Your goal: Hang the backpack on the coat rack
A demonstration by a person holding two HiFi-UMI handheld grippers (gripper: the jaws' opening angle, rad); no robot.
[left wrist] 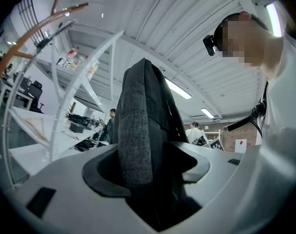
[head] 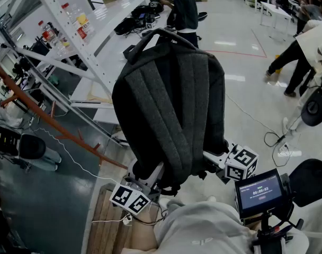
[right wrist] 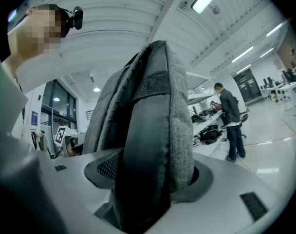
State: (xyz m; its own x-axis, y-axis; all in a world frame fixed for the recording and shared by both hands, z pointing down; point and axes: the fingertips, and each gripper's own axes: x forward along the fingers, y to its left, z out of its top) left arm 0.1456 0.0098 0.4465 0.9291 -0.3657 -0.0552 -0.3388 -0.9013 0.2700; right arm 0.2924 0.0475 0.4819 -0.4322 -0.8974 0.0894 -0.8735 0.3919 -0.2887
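A dark grey backpack [head: 171, 105] hangs upright in mid-air in front of me, straps facing me, its top handle [head: 160, 33] uppermost. My left gripper [head: 150, 180] grips its lower left side and my right gripper [head: 216, 160] its lower right side. In the left gripper view the backpack's [left wrist: 140, 126] fabric fills the gap in the left gripper [left wrist: 148, 165]. The right gripper view shows a padded strap and side of the backpack [right wrist: 157, 130] wedged in the right gripper [right wrist: 153, 174]. The brown wooden coat rack [head: 44, 120] stands to the left, its hooks apart from the bag.
A white shelving frame [head: 71, 30] and white tables [head: 105, 97] stand behind the coat rack. People stand at the back [head: 185, 9] and right [head: 304, 52]. A small screen [head: 260, 190] sits at lower right. Cables [head: 256, 121] run over the glossy floor.
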